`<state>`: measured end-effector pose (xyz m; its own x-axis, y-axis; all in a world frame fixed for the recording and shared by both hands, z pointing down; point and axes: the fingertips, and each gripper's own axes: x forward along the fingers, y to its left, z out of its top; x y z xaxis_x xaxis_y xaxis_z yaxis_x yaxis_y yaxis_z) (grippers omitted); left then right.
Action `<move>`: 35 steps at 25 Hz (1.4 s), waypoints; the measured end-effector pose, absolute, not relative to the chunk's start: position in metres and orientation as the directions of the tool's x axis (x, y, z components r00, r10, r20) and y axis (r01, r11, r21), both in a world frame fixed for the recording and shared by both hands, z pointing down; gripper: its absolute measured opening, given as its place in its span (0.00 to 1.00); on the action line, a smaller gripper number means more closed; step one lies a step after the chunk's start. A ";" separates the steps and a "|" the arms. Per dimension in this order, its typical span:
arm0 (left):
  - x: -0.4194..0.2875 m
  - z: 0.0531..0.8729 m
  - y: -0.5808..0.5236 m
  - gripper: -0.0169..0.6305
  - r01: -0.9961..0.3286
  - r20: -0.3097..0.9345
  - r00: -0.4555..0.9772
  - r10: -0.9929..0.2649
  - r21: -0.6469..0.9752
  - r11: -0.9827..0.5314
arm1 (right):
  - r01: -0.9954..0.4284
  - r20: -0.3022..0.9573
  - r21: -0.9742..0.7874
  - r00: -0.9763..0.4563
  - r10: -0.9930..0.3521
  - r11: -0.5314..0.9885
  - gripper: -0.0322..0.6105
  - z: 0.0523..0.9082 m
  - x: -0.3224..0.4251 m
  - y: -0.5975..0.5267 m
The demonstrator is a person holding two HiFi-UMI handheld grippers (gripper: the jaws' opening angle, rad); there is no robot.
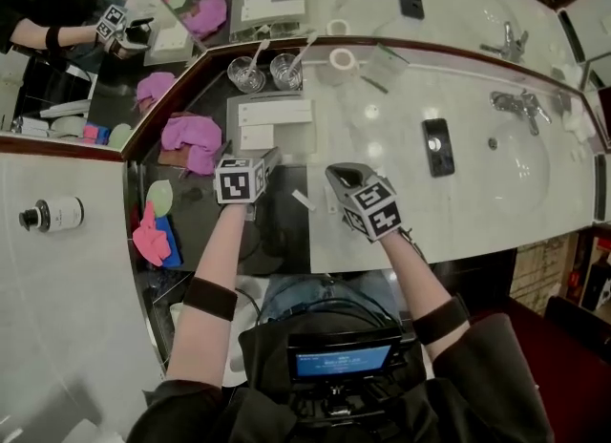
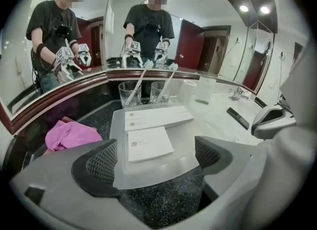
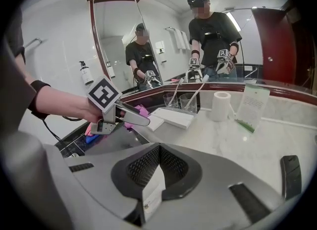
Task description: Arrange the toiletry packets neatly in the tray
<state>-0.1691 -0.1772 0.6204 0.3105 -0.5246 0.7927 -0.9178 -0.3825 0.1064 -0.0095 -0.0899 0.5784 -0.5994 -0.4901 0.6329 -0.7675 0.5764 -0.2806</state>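
In the tray (image 2: pixel 187 136), 2 long white packets (image 2: pixel 157 117) lie side by side across its far half, and 1 shorter packet (image 2: pixel 148 143) lies flat just in front of them, towards the tray's left side; the rest of the tray is bare. A 4th packet (image 3: pixel 151 193) is off the tray, clamped on edge in the right gripper (image 3: pixel 157 162), whose jaws are pressed together on it to the right of the tray's near corner, above the pale marble counter (image 1: pixel 382 116). The left gripper (image 2: pixel 156 157) hangs over the tray's near edge with its jaws spread wide and nothing gripped between the pads. Directly behind the tray, against the mirror, stand 2 glasses (image 2: pixel 130 94), each with a toothbrush in it. Left of the tray a pink cloth (image 1: pixel 191 137) is bunched on the dark stone. Right of the glasses, further from the tray, stand a toilet roll (image 3: pixel 218 106) and an upright card (image 3: pixel 252 105). A black remote (image 1: pixel 438 147) lies well right of the tray, beside the sink (image 1: pixel 520 159).
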 end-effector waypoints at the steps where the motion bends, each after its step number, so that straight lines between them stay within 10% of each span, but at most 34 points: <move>1: -0.171 0.627 -0.182 0.77 -0.923 0.809 0.291 -0.511 0.095 -0.374 | -0.769 0.636 -0.283 -0.598 -0.489 0.573 0.05 0.584 -0.008 -0.091; 35: -0.170 0.651 -0.202 0.58 -0.932 0.865 0.201 -0.459 0.024 -0.362 | -0.788 0.655 -0.314 -0.583 -0.480 0.529 0.05 0.607 0.014 -0.084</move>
<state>-0.1699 -0.2016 0.6508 0.2011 -0.4594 0.8652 -0.9317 -0.3624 0.0241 0.0143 -0.0845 0.6066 -0.5832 -0.4804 0.6550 -0.7883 0.5293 -0.3137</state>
